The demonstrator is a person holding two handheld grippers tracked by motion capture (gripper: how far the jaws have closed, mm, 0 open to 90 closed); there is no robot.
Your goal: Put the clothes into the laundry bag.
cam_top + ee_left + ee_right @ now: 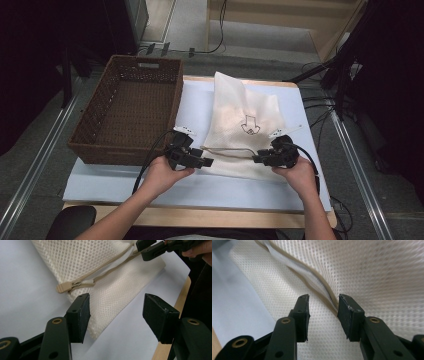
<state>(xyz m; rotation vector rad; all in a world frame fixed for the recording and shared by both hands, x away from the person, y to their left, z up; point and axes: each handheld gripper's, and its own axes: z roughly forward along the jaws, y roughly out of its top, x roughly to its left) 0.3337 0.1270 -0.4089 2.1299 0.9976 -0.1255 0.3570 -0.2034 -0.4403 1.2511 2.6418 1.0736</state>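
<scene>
A cream mesh bag (pixel 239 112) lies flat on the white mat, with a tan zipper (pixel 227 149) along its near edge. My left gripper (pixel 208 161) hovers at the zipper's left end, jaws wide open over the bag's corner (pixel 110 297); the zipper pull (pixel 63 287) lies just beyond its left jaw. My right gripper (pixel 255 159) is at the zipper's right end. It stands open with a narrower gap (pixel 323 301), and the zipper (pixel 312 282) runs up against its right jaw. In the left gripper view the right gripper (pixel 152 250) sits over the far end of the zipper.
A brown wicker basket (pixel 125 150) stands on the left of the white mat (pixel 200 185), close to my left hand. The wooden table edge (pixel 200 216) runs along the front. Cables and dark stands lie on the floor at the right.
</scene>
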